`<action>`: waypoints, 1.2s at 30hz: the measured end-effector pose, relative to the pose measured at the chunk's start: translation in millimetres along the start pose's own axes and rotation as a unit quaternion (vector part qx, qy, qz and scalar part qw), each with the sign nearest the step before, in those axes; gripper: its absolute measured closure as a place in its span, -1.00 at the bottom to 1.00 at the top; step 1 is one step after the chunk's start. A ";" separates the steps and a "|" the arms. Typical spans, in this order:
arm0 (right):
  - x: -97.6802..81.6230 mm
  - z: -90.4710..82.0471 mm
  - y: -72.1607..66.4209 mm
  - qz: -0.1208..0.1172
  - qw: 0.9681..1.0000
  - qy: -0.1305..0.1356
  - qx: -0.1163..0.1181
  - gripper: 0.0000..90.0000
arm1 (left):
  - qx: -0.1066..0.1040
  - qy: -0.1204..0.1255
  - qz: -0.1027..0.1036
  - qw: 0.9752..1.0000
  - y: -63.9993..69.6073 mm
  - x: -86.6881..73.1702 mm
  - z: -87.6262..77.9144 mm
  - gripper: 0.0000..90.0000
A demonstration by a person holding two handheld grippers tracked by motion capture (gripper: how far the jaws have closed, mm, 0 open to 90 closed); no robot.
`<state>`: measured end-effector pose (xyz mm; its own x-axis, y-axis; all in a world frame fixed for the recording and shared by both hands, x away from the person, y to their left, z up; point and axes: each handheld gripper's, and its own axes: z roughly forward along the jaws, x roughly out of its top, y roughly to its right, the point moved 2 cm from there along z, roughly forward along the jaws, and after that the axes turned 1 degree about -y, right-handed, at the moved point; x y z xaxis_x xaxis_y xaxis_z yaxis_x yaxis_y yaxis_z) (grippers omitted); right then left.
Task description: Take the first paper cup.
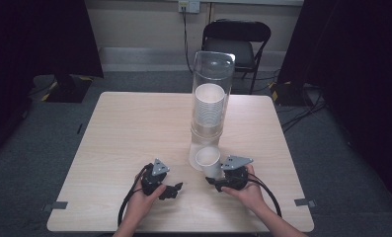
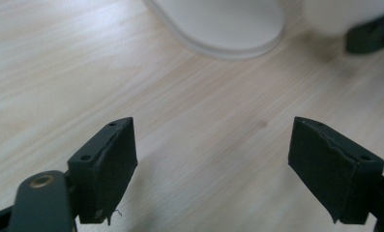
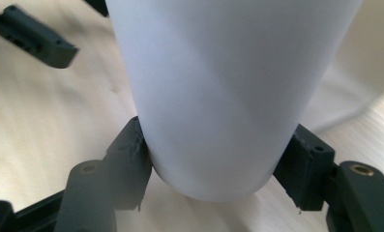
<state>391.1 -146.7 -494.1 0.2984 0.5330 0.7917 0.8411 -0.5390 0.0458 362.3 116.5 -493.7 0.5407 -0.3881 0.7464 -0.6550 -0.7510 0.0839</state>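
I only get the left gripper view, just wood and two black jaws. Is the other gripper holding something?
Observer: Yes, the right gripper is clamped on a white paper cup.
Operator: Where do the cups come from?
Observer: From a tall clear dispenser tube on the table, with a stack of cups inside.
Operator: Is my gripper near it?
Observer: The left gripper sits open near the table's front edge, left of the tube's base.

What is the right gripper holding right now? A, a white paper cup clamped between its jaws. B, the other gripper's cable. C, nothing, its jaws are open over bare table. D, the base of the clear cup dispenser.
A: in the right gripper view the right gripper has both jaws pressed against the sides of the white paper cup, which the high view shows just in front of the dispenser.
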 end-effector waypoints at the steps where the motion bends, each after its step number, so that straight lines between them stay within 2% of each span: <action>1: 0.9 0.7 -2.9 -0.002 1.000 0.002 0.004 -0.19 | -0.008 0.009 0.001 1.000 0.6 4.8 -5.3 -0.62; 2: 1.6 3.4 -9.0 -0.015 1.000 0.004 0.007 -0.19 | -0.019 0.032 -0.010 0.999 1.4 12.0 -12.8 -0.65; 4: 1.6 4.7 -10.6 -0.020 1.000 0.003 0.007 -0.19 | -0.025 0.039 -0.016 0.999 1.0 15.6 -17.8 -0.65; 5: 1.8 6.3 -12.4 -0.023 1.000 0.004 0.009 -0.19 | -0.031 0.054 -0.024 0.998 0.1 18.7 -21.9 -0.65; 6: 3.1 8.6 -15.8 -0.024 1.000 0.007 0.014 -0.19 | -0.032 0.064 -0.029 0.997 -3.7 24.4 -30.5 -0.65; 7: 4.1 9.4 -17.4 -0.027 1.000 0.008 0.012 -0.19 | -0.026 0.068 -0.038 0.997 -4.7 26.7 -33.9 -0.65; 9: 5.2 10.1 -18.9 -0.031 0.999 0.008 0.013 -0.19 | -0.023 0.071 -0.045 0.996 -7.3 29.1 -38.1 -0.65; 10: 7.1 12.2 -22.1 -0.035 0.999 0.010 0.017 -0.19 | -0.017 0.074 -0.059 0.995 -8.6 32.7 -42.2 -0.65; 12: 7.8 13.5 -24.6 -0.042 0.999 0.009 0.016 -0.19 | -0.013 0.078 -0.060 0.995 -9.2 35.8 -45.4 -0.65; 13: 8.7 17.0 -30.6 -0.063 0.998 0.002 0.014 -0.19 | -0.019 0.086 -0.065 0.994 -8.7 39.4 -49.0 -0.65; 15: 9.4 19.5 -34.4 -0.069 0.997 0.002 0.023 -0.19 | -0.019 0.085 -0.064 0.994 -8.2 40.8 -50.7 -0.65; 17: 10.1 20.5 -36.6 -0.073 0.997 0.001 0.024 -0.19 | -0.020 0.098 -0.055 0.993 -5.9 44.2 -54.0 -0.65; 18: 11.0 21.4 -39.0 -0.082 0.996 0.002 0.025 -0.20 | -0.022 0.098 -0.054 0.993 -5.4 45.0 -54.7 -0.64; 20: 11.5 23.4 -43.2 -0.090 0.996 0.003 0.029 -0.20 | -0.046 0.095 -0.061 0.993 -3.7 45.4 -53.4 -0.44; 21: 11.4 23.9 -44.7 -0.093 0.995 0.002 0.031 -0.20 | -0.055 0.090 -0.056 0.993 -3.2 44.9 -52.2 -0.38; 22: 11.4 24.4 -46.0 -0.097 0.995 0.003 0.032 -0.20 | -0.057 0.079 -0.050 0.994 -2.4 44.1 -51.0 -0.34; 24: 11.8 24.7 -48.5 -0.105 0.994 0.002 0.029 -0.20 | -0.061 0.077 -0.037 0.994 -0.9 42.4 -47.0 -0.27; 25: 12.3 24.7 -49.1 -0.106 0.994 0.004 0.032 -0.20 | -0.064 0.074 -0.035 0.995 -0.4 41.6 -45.9 -0.19; 27: 13.0 24.6 -49.7 -0.106 0.994 0.007 0.033 -0.20 | -0.061 0.074 -0.032 0.995 -0.8 40.9 -45.0 -0.17; 30: 14.5 23.9 -52.0 -0.109 0.993 0.011 0.034 -0.20 | -0.068 0.071 -0.037 0.995 -0.8 40.2 -44.9 -0.07; 33: 15.3 24.2 -54.4 -0.113 0.993 0.014 0.037 -0.20 | -0.066 0.068 -0.065 0.993 -3.1 38.5 -45.1 0.01; 34: 15.6 24.1 -55.3 -0.112 0.993 0.016 0.039 -0.20 | -0.060 0.068 -0.065 0.994 -4.2 37.9 -45.0 0.04; 36: 16.5 23.9 -57.0 -0.116 0.992 0.019 0.040 -0.21 | -0.061 0.069 -0.064 0.994 -5.0 37.5 -44.4 0.13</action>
<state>358.9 -91.6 -498.3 0.0764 0.6108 0.7881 0.9191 -0.3496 0.1818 362.4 129.4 -436.8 0.5519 -0.2096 0.8071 -0.6488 -0.7160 0.2576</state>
